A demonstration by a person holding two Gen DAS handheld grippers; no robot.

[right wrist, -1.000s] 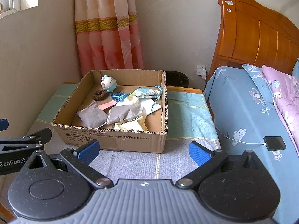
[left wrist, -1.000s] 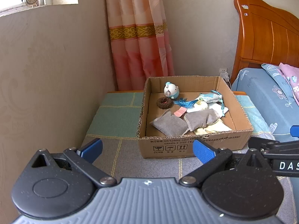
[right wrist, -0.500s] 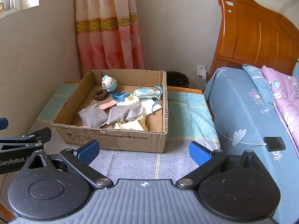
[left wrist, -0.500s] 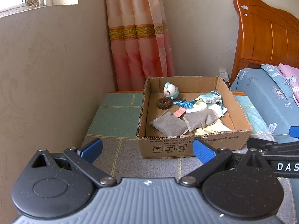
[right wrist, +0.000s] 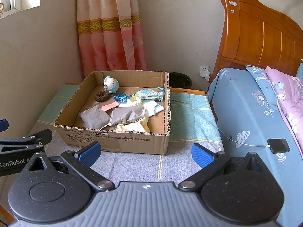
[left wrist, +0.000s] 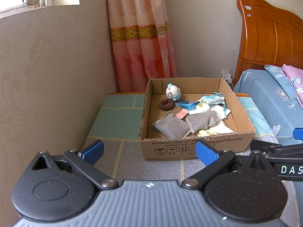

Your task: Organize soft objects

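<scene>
Cardboard box (left wrist: 195, 147) is set on the cloth-covered surface (left wrist: 121, 119), with grey pouches (right wrist: 94, 116) and a plush toy (right wrist: 111, 84) laid inside; left gripper (left wrist: 149, 151) and right gripper (right wrist: 145, 154) are held spread, empty, before it

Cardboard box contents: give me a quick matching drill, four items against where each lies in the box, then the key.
Items, all in the cardboard box:
1. round plush toy
2. brown scrunchie
3. patterned blue sachet
4. pale yellow cloth

Places:
A. by the near wall, partly under a grey pouch
B. far left corner
C. along the right wall, towards the back
D. just in front of the plush toy

Pairs: 1-B, 2-D, 3-C, 4-A
</scene>
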